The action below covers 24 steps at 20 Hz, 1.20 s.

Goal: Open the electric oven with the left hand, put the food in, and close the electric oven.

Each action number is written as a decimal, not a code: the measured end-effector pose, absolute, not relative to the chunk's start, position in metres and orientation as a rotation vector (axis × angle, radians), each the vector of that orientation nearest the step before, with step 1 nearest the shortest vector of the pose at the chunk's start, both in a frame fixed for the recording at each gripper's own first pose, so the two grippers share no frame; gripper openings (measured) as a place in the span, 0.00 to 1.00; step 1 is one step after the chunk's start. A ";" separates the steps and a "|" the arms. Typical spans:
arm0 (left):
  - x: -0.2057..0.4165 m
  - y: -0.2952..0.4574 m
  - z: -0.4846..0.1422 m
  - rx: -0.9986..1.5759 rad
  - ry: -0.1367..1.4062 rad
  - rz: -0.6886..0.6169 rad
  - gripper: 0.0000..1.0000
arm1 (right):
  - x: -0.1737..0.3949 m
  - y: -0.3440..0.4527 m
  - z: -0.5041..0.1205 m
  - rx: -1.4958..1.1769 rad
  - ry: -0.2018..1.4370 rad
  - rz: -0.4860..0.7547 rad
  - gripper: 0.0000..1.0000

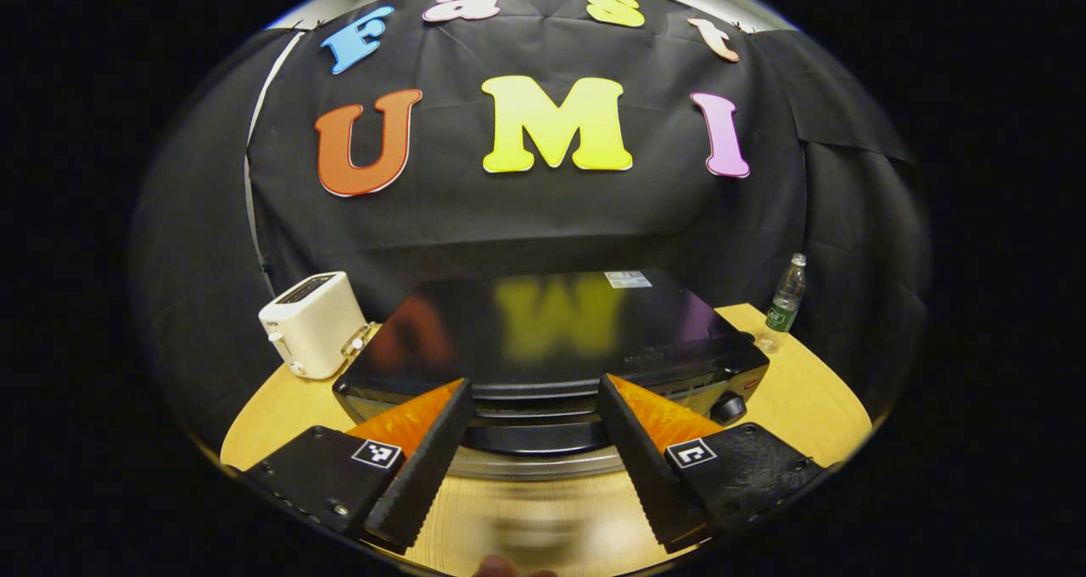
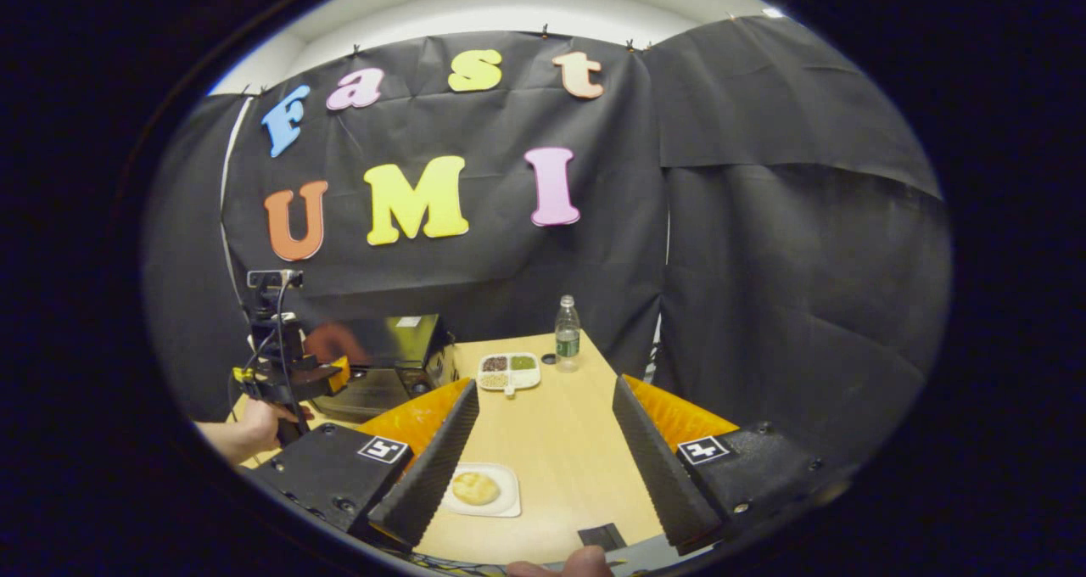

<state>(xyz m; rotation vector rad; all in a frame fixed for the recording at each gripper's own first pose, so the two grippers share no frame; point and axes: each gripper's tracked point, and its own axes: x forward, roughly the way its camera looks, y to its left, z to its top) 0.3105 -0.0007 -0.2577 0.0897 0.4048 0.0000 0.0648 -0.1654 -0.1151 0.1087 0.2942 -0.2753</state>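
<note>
While the electric oven [image 1: 551,339] sits black and glossy at the middle of the wooden surface [image 1: 814,399], its door is shut, with the handle bar [image 1: 543,433] running across the front just beyond the fingers of the left tool [image 1: 534,420]. That tool stands wide apart, one finger to each side of the handle's middle, and grips nothing; whether the tips touch the oven front cannot be told. A round knob [image 1: 728,407] sits at the oven's right front corner.

The food, a pale round bun [image 2: 475,487], lies on a small white plate [image 2: 505,501] on the near part of the surface, well apart from the oven and close beside the left finger of the right tool [image 2: 543,424]. The right tool is also spread wide and holds nothing, hanging above the surface with the bun's plate partly hidden behind its left finger.

In the left gripper view a cream toaster [image 1: 312,322] stands just beside the oven's left side, and a clear water bottle [image 1: 786,295] stands upright off its right rear corner. In the right gripper view a divided white tray [image 2: 509,371] with dark, green and pale fillings lies between the oven and the bottle, near both. A loose bottle cap [image 2: 548,359] rests just beside the bottle. Farther left there, a hand [image 2: 254,428] holds the left tool in front of the oven.
</note>
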 end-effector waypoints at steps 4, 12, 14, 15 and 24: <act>0.281 -0.001 -0.280 0.062 0.520 -0.006 0.98 | 0.051 -0.168 -0.114 0.127 0.290 -0.295 1.00; 0.174 0.001 -0.391 -0.013 0.864 0.002 1.00 | 0.017 -0.165 -0.121 0.120 0.319 -0.312 1.00; 0.164 0.001 -0.405 -0.012 0.881 0.001 0.95 | 0.012 -0.163 -0.126 0.115 0.332 -0.312 1.00; 0.166 0.001 -0.402 0.009 0.864 -0.005 0.97 | 0.009 -0.163 -0.125 0.109 0.333 -0.312 1.00; 0.149 0.002 -0.400 0.040 0.866 -0.026 0.95 | -0.009 -0.132 -0.118 0.058 0.319 -0.239 1.00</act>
